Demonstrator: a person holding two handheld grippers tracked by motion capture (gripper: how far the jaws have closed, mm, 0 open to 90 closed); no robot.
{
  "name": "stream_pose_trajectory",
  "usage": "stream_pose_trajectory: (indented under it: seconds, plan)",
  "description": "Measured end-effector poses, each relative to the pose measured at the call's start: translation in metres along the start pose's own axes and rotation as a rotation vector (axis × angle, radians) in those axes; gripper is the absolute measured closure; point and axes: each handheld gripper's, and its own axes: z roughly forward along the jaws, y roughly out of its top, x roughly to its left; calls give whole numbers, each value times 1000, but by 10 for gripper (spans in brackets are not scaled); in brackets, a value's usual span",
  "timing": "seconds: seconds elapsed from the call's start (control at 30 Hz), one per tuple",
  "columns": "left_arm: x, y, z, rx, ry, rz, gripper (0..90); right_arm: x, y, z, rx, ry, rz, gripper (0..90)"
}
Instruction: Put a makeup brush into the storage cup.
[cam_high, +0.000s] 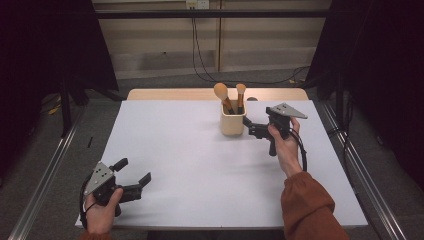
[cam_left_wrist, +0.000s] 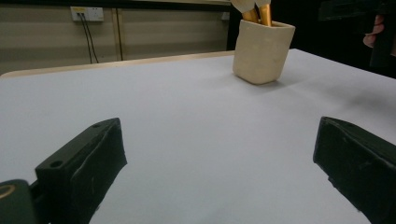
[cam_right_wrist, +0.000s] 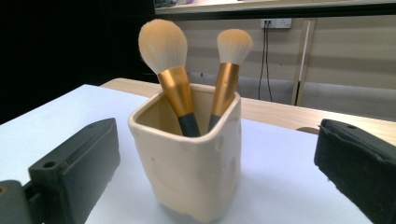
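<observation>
Cream holder with two makeup brushes, the larger and the smaller, standing right of centre in the upper half of the high view, on the white table. Right gripper, jaws spread, sits just beside the holder's right wall, empty. Left gripper, likewise spread and empty, rests at lower left, well apart. The holder looks rigid, smooth and probably breakable, so grip its opposite walls low; the brushes look light, best pinched at the gold ferrule.

A cream, squarish ceramic cup stands upright on the table, holding two gold-handled makeup brushes, bristles up.
</observation>
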Motion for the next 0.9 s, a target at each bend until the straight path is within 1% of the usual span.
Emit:
stream_pose_trajectory:
  seconds: [0.07,0.1,0.13,0.37,0.43,0.47,0.5,0.53,0.57,0.83,0.9]
  plan:
    - [0,0,0,-1,1,1,21,-1,-2,-5,7,-12,-19,0]
    - [0,0,0,-1,1,0,21,-1,-3,-7,5,-18,-20,0]
    - [0,0,0,-1,1,0,21,-1,-5,-9,6,-14,-25,0]
    - [0,0,-1,-1,7,1,21,-5,-13,-25,9,-16,-12,0]
    - [0,0,-1,-1,5,0,21,-6,-16,-29,29,-24,-8,1]
    - [0,0,-1,-1,3,3,21,-6,-17,-32,30,-25,-10,1]
    - [0,0,-1,-2,2,3,21,-7,-18,-36,19,-25,0,2]
    - [-1,0,-1,-2,1,2,21,-7,-19,-38,20,-27,5,2]
    - [-1,0,-1,-3,-1,2,21,-8,-20,-41,26,-28,0,1]
    - [0,1,-1,-12,7,-7,17,-8,-34,-69,10,-37,-19,6]
    - [-1,1,-1,-13,7,-7,17,-10,-38,-77,6,-37,-9,6]
